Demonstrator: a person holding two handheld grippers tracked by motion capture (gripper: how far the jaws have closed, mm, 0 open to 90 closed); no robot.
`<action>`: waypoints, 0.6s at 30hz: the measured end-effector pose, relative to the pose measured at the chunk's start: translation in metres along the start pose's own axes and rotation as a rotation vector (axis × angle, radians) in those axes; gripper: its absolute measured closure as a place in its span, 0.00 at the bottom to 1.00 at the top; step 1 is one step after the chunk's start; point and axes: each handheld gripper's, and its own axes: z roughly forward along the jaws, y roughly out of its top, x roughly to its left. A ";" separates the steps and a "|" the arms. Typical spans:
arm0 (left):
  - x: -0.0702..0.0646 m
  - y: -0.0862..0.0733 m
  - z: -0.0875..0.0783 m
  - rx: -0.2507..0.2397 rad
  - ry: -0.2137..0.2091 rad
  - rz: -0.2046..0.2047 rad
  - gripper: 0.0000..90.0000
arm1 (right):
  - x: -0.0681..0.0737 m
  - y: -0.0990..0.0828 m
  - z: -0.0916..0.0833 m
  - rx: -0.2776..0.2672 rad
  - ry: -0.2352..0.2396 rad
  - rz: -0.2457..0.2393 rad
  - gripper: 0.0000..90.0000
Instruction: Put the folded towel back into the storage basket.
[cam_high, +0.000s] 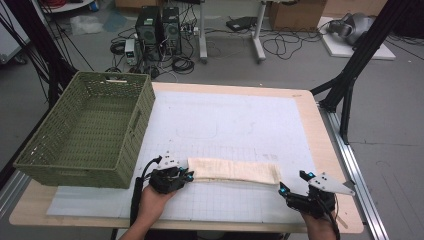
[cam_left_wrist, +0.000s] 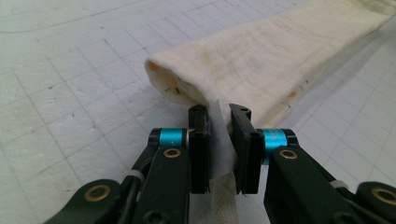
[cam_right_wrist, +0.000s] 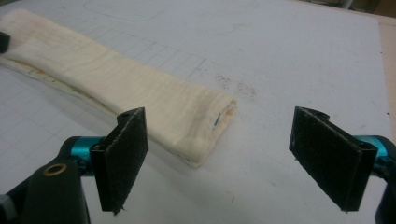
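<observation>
A long folded cream cloth (cam_high: 232, 171) lies flat on the white grid mat (cam_high: 240, 120), running left to right near the front edge. My left gripper (cam_high: 189, 175) is at its left end. In the left gripper view the jaws of that gripper (cam_left_wrist: 219, 116) stand nearly together, pinching a white tag and a strip of the cloth (cam_left_wrist: 261, 60). My right gripper (cam_high: 292, 181) rests just off the cloth's right end, low on the mat. Its own view shows this gripper (cam_right_wrist: 224, 140) wide open, with the end of the cloth (cam_right_wrist: 116, 88) lying ahead between the pads, untouched.
A green woven basket (cam_high: 135, 135) stands on the table's left side, close behind the left gripper. The wooden table edge (cam_high: 320, 135) borders the mat on the right. Computers and cables lie on the floor beyond the table.
</observation>
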 end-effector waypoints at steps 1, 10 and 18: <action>0.000 0.000 0.000 -0.002 -0.002 -0.001 0.87 | -0.001 0.001 0.007 0.012 0.003 0.003 0.20; 0.000 -0.002 -0.004 -0.024 -0.003 0.004 0.87 | 0.000 0.000 0.031 0.065 0.016 0.011 0.20; -0.002 -0.002 -0.007 -0.048 -0.002 0.021 0.88 | 0.005 0.000 0.043 0.116 0.045 0.003 0.33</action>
